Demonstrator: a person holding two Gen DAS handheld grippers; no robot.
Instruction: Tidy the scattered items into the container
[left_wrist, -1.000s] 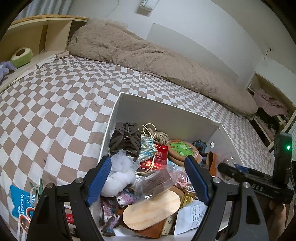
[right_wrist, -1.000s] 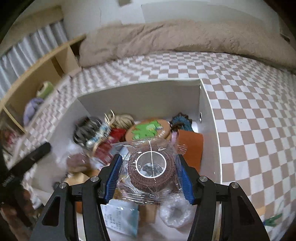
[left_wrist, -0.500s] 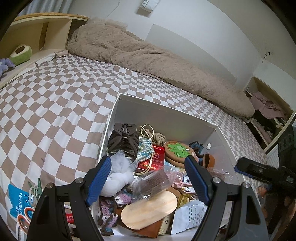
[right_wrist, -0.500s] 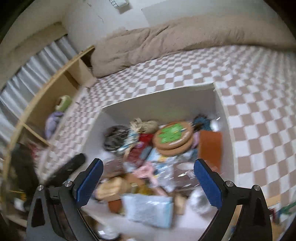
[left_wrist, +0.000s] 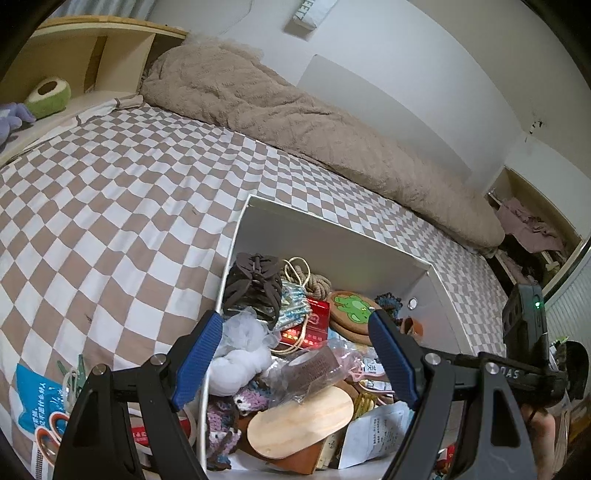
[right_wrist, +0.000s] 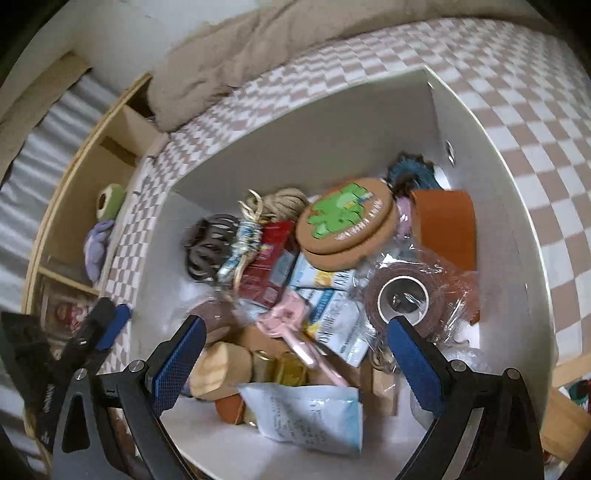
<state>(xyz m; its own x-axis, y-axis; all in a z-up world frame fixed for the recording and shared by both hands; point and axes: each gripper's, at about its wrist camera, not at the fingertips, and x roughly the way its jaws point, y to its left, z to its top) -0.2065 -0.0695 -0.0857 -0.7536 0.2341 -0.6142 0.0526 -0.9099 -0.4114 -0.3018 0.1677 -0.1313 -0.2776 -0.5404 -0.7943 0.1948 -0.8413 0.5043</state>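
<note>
Your left wrist cam sits at the box's (left_wrist: 334, 236) near-left corner, facing across the bed (left_wrist: 110, 206) to the wall. Your right cam looks steeply down into the box (right_wrist: 303, 147), closer. Both share its contents.

Both pictures are round fisheye views with black corners, and straight lines bend near the edges. The left wrist picture is sharp and evenly lit by soft indoor light. The wall (left_wrist: 406, 74) at the upper right is bright. The right wrist picture is blurry all over, most at the upper left. The plastic wrap (right_wrist: 417, 291) shines with small white glints. Shadows are soft.
</note>
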